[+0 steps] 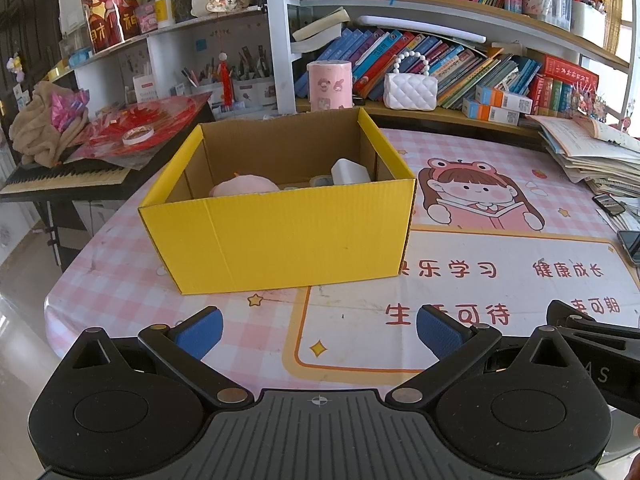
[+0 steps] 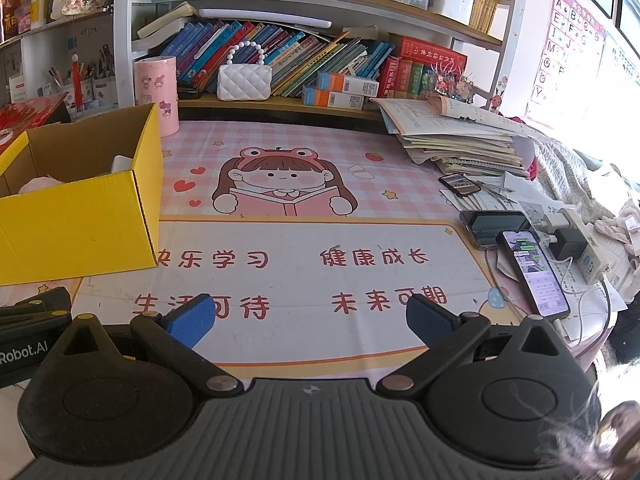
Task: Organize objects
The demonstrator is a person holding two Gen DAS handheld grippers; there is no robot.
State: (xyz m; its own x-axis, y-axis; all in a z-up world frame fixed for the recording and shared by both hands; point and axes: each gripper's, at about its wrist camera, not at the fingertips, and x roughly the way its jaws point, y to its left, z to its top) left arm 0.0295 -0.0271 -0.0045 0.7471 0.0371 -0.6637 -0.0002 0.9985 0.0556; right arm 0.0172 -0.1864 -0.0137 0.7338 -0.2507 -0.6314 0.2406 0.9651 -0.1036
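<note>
A yellow cardboard box (image 1: 280, 236) stands open-topped on the pink cartoon desk mat (image 1: 500, 248). Inside it lie a pink plush item (image 1: 244, 188), a white object (image 1: 349, 171) and something small and grey between them, mostly hidden by the front wall. My left gripper (image 1: 319, 330) hovers low in front of the box, open, nothing between its blue pads. The right wrist view has the box (image 2: 80, 220) at the left, the pink plush (image 2: 38, 184) peeking over its wall. My right gripper (image 2: 307, 320) is open and empty over the mat's printed text (image 2: 280, 276).
Phones (image 2: 536, 272), a charger and cables crowd the desk's right edge, behind them a stack of papers (image 2: 460, 140). A pink cylinder (image 2: 157, 92), a white quilted purse (image 2: 244, 80) and shelves of books line the back. A keyboard (image 1: 68, 178) under red clutter sits left of the desk.
</note>
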